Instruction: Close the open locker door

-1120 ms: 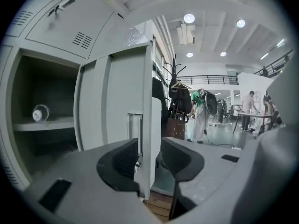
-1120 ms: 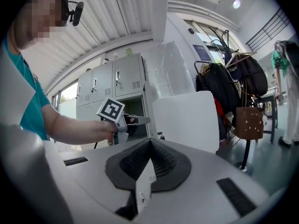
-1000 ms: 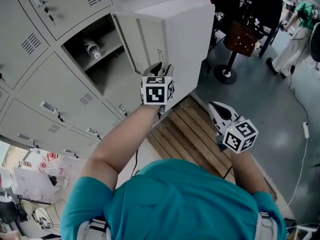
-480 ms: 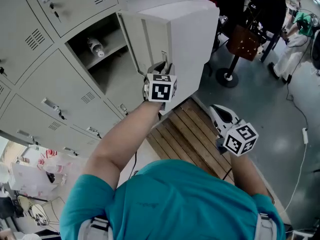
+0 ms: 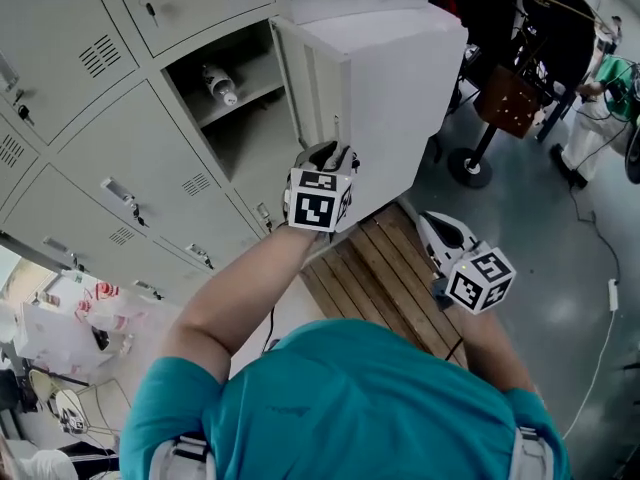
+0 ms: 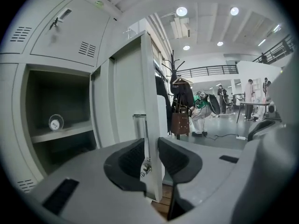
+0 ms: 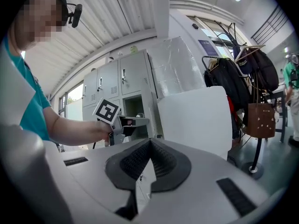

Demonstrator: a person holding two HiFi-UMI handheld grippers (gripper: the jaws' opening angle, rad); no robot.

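Observation:
The open grey locker door (image 5: 400, 108) swings out from a compartment (image 5: 240, 98) with a bottle (image 5: 218, 83) on its shelf. My left gripper (image 5: 330, 150) is at the door's free edge. In the left gripper view the left gripper (image 6: 150, 148) has just been closing, and the door edge (image 6: 152, 101) with its latch fills the gap between the pads. My right gripper (image 5: 430, 215) hangs lower right, apart from the door. Its pads meet at the tips, and my right gripper (image 7: 149, 143) holds nothing. The door's outer face (image 7: 196, 125) is ahead of it.
Closed lockers (image 5: 110, 168) line the wall on the left. A wooden slat platform (image 5: 380, 268) lies below the door. A coat stand with a brown bag (image 5: 510, 98) and round base (image 5: 468, 163) stands to the right. Plastic bags (image 5: 70, 328) sit at the lower left.
The left gripper has pushed further onto the door edge and its jaws have narrowed round it. The head view has shifted, showing more lockers. The right gripper has stayed low at the right.

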